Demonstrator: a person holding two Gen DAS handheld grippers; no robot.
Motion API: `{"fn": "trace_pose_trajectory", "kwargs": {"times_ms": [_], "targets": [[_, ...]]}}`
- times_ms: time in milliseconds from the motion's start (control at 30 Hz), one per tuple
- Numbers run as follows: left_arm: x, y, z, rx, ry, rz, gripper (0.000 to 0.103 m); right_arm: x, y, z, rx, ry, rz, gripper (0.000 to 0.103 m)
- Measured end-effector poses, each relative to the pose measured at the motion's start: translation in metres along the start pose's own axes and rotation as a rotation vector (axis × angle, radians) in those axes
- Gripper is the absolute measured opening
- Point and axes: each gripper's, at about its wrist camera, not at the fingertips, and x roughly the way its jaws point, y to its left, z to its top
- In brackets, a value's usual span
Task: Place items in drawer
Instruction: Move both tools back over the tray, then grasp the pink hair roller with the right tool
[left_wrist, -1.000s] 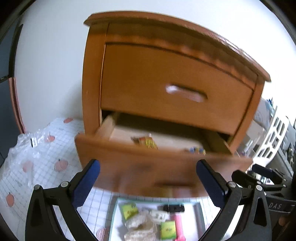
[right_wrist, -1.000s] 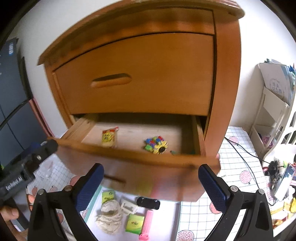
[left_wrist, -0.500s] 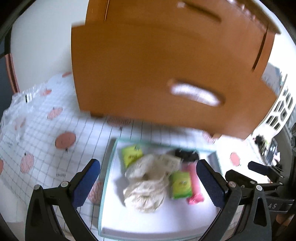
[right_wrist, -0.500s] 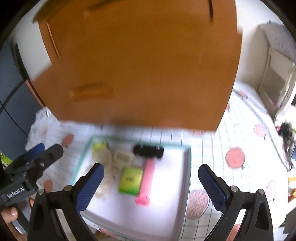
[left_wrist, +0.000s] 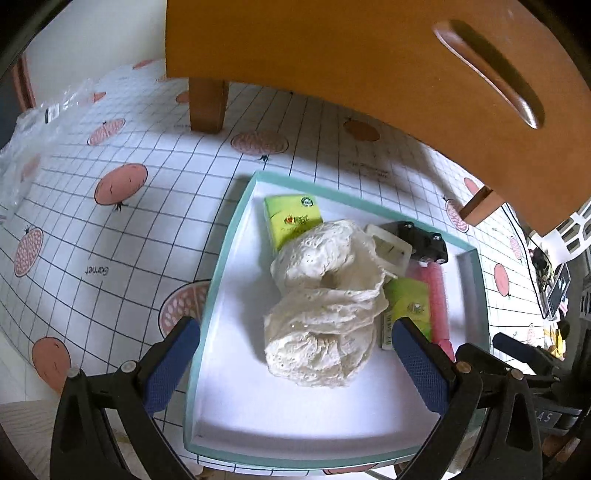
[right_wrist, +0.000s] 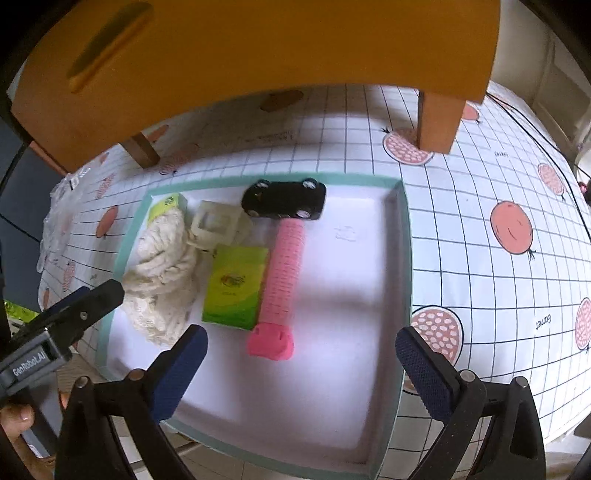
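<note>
A white tray with a teal rim lies on the checked mat below the wooden drawer front. In it are a cream lace cloth, a green packet at the far left, a second green packet, a black toy car, a pink ridged stick and a cream plastic frame. My left gripper hangs open over the cloth. My right gripper hangs open over the pink stick's near end. Neither holds anything.
The cabinet's wooden legs stand on the fruit-print mat behind the tray. A crumpled clear plastic bag lies at the far left. A black cable runs over the mat at the right. The drawer front overhangs the tray's far edge.
Both views have swung down from the open drawer to the tray, which now looks nearer and larger. Both grippers stay open and empty.
</note>
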Motion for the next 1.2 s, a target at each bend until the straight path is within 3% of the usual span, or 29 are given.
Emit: {"fn": "trace_pose_trajectory", "kwargs": {"times_ms": [133,300,433,600,1200], "targets": [[-0.005,-0.001,0.003,0.010,-0.030,0.020,0.103,0.004,-0.004,0.000,0.045,-0.001,0.029,0.103],[-0.004,-0.002,0.005,0.026,-0.055,0.034,0.103,0.002,0.000,0.005,0.029,-0.033,-0.013,0.100],[0.002,-0.003,0.004,0.021,-0.022,0.005,0.103,0.004,-0.001,0.013,0.010,-0.051,-0.039,0.089],[0.006,-0.004,0.003,0.036,-0.015,0.023,0.103,0.013,-0.002,0.019,0.011,-0.034,-0.062,0.071],[0.013,-0.013,0.005,0.089,-0.021,0.049,0.103,0.033,0.003,0.028,0.008,0.012,-0.049,0.060]]}}
